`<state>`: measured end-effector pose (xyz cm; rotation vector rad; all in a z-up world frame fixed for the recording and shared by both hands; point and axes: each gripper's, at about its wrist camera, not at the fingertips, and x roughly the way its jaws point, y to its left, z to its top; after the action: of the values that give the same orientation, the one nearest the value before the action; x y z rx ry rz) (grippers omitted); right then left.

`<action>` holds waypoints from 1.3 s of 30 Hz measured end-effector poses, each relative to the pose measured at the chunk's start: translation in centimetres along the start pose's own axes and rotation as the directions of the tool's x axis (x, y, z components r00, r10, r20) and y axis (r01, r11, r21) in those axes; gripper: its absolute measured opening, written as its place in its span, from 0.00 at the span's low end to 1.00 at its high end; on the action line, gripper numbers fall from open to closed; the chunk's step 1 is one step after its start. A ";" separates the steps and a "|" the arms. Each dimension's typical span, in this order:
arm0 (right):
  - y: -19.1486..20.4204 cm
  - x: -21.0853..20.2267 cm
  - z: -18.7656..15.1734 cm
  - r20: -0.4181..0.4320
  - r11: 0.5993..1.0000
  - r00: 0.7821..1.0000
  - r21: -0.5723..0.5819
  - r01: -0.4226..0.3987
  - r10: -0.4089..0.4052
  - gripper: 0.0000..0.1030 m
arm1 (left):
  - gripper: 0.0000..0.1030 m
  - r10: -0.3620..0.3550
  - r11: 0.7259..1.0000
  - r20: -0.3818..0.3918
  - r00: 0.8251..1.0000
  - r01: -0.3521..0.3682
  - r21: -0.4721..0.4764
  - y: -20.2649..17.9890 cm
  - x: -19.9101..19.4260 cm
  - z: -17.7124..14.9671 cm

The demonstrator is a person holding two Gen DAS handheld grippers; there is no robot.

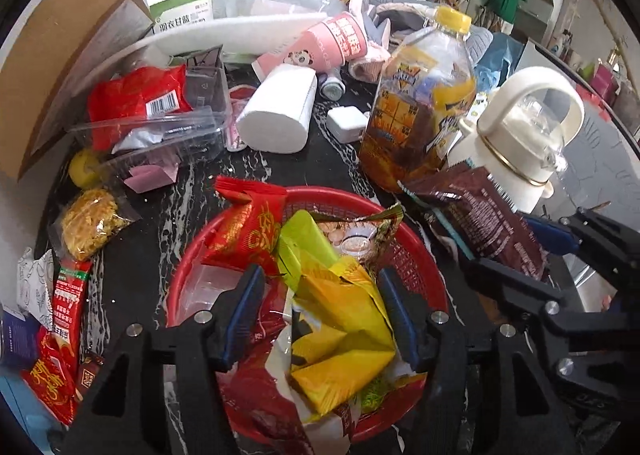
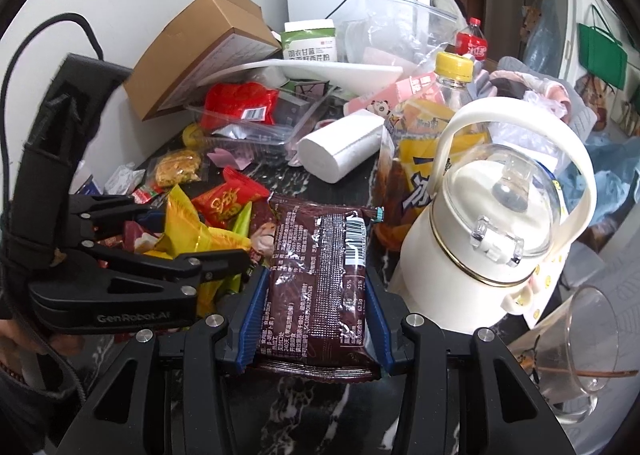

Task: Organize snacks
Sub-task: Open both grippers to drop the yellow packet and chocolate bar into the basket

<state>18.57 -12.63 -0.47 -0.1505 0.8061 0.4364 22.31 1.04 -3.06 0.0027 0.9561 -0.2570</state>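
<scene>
A red mesh basket on the dark marble table holds several snack packets, among them a red one and a green one. My left gripper hangs over the basket, open. A yellow packet lies between its fingers, close against the right pad and clear of the left one. My right gripper is shut on a dark brown snack packet, barcode side up, held just right of the basket. In the left wrist view that packet sticks out past the basket's rim.
A tea bottle and a white flask stand right of the basket. A tissue roll, clear plastic tray and cardboard box crowd the back. Noodle packet and red stick packets lie left. A glass stands near right.
</scene>
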 end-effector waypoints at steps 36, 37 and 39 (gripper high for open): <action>1.8 4.9 0.9 -0.070 0.997 0.995 -0.024 -0.070 0.068 0.56 | 0.57 0.194 0.976 0.117 0.974 -0.180 -0.122 3.2 -5.3 -0.8; 1.7 4.8 0.9 -0.069 0.997 0.995 -0.022 -0.068 0.066 0.57 | 0.57 0.194 0.976 0.117 0.974 -0.180 -0.121 3.2 -5.3 -0.8; 1.7 4.6 1.0 -0.067 0.998 0.996 -0.021 -0.067 0.066 0.57 | 0.57 0.195 0.976 0.115 0.974 -0.181 -0.122 3.2 -5.3 -0.8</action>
<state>21.30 -9.35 -3.01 -0.1611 0.8729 0.5058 19.43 5.38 0.40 -0.0242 0.8366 -0.0279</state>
